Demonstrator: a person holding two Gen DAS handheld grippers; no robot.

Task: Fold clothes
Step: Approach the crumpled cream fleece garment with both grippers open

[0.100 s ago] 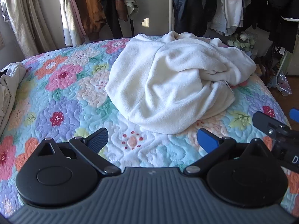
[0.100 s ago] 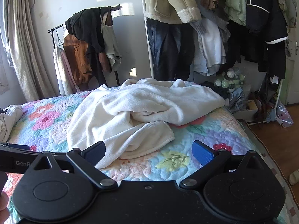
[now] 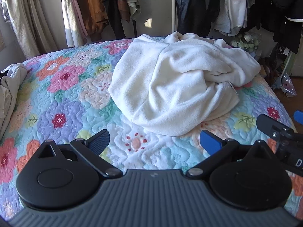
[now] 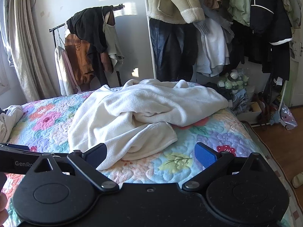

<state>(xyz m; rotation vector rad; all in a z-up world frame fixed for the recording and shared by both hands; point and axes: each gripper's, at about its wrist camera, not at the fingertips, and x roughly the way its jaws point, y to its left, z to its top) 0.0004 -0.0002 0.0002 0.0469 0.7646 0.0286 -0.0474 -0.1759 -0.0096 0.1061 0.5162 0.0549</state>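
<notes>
A floral quilt (image 3: 66,98) covers the bed and bears a crumpled white fleece (image 3: 176,87), heaped near its middle and unfolded. Clothes (image 4: 90,43) hang on racks behind. The left gripper (image 3: 154,141) and right gripper (image 4: 150,154) hover side by side at the fleece's near edge, jaws spread wide, holding nothing.

One cream fleece garment (image 3: 176,87) lies crumpled on one floral quilt (image 3: 62,102). One pale bundle of cloth (image 3: 9,90) sits at the quilt's left edge — possibly more than one piece, too cropped to tell. Two grippers — the left gripper (image 3: 154,142), the right gripper (image 4: 151,154). Two clothes racks (image 4: 85,19) (image 4: 149,37).
</notes>
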